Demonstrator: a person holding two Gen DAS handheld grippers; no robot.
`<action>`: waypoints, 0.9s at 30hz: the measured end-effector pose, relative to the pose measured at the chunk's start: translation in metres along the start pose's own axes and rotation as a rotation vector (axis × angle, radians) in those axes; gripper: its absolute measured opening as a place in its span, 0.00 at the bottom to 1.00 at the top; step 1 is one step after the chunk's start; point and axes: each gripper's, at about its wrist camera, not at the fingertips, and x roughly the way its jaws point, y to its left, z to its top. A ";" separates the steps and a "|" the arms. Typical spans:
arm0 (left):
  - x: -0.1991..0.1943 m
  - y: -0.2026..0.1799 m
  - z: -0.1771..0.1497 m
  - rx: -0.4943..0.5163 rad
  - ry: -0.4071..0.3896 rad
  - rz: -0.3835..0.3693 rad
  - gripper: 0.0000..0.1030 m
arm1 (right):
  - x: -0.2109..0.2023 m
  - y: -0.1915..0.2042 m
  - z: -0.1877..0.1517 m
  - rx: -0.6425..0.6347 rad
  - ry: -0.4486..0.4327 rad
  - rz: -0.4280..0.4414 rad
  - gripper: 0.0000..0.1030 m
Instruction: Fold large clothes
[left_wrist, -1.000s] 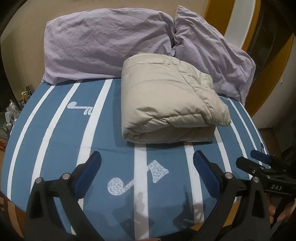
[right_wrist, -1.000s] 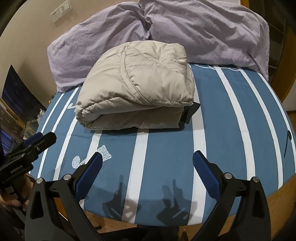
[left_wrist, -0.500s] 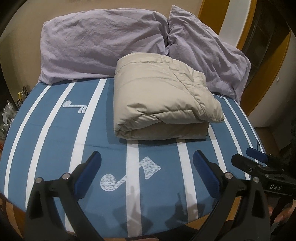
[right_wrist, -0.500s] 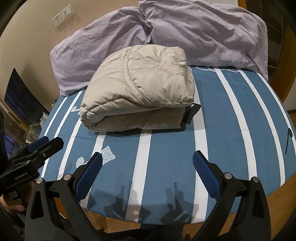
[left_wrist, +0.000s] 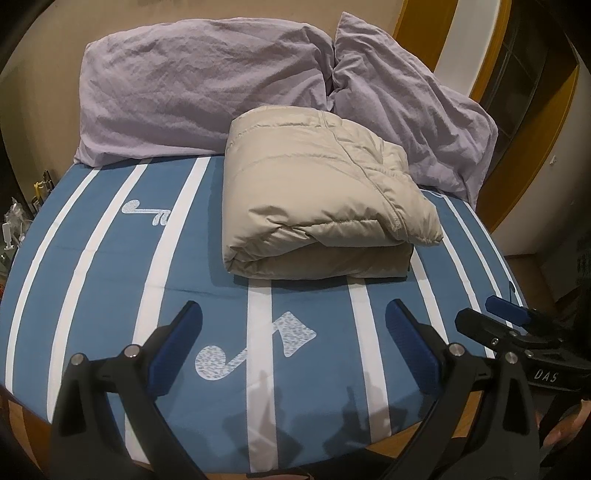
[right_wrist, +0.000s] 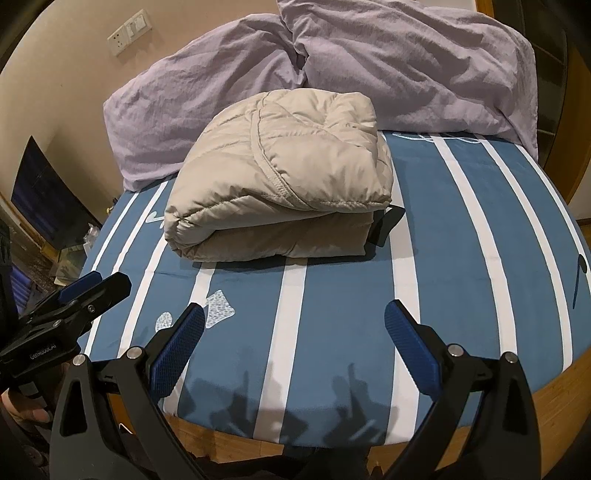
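Note:
A beige puffer jacket (left_wrist: 317, 195) lies folded into a thick bundle on the blue striped bedsheet (left_wrist: 110, 266), in front of the pillows. It also shows in the right wrist view (right_wrist: 284, 177), with a black strap end sticking out at its right side. My left gripper (left_wrist: 293, 347) is open and empty, held near the bed's front edge, well short of the jacket. My right gripper (right_wrist: 293, 343) is open and empty, also near the front edge. Each gripper shows at the side of the other's view.
Two lilac pillows (left_wrist: 207, 81) (right_wrist: 413, 62) lean against the wall behind the jacket. The wooden bed frame (right_wrist: 554, 398) edges the mattress in front. A dark screen (right_wrist: 40, 206) and small clutter stand left of the bed. A yellow door frame (left_wrist: 532, 122) is at the right.
Both grippers have drawn back and away from the jacket, open and empty throughout. The folded jacket has not moved.

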 end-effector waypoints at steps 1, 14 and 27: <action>0.000 0.000 0.000 0.001 0.000 0.000 0.97 | 0.000 0.000 0.000 0.000 0.000 0.000 0.97; 0.001 -0.005 -0.001 0.010 0.000 -0.002 0.97 | 0.001 -0.001 -0.002 0.002 0.005 0.002 0.97; 0.002 -0.007 -0.001 0.009 0.002 -0.002 0.97 | 0.004 -0.002 -0.002 0.002 0.015 0.006 0.97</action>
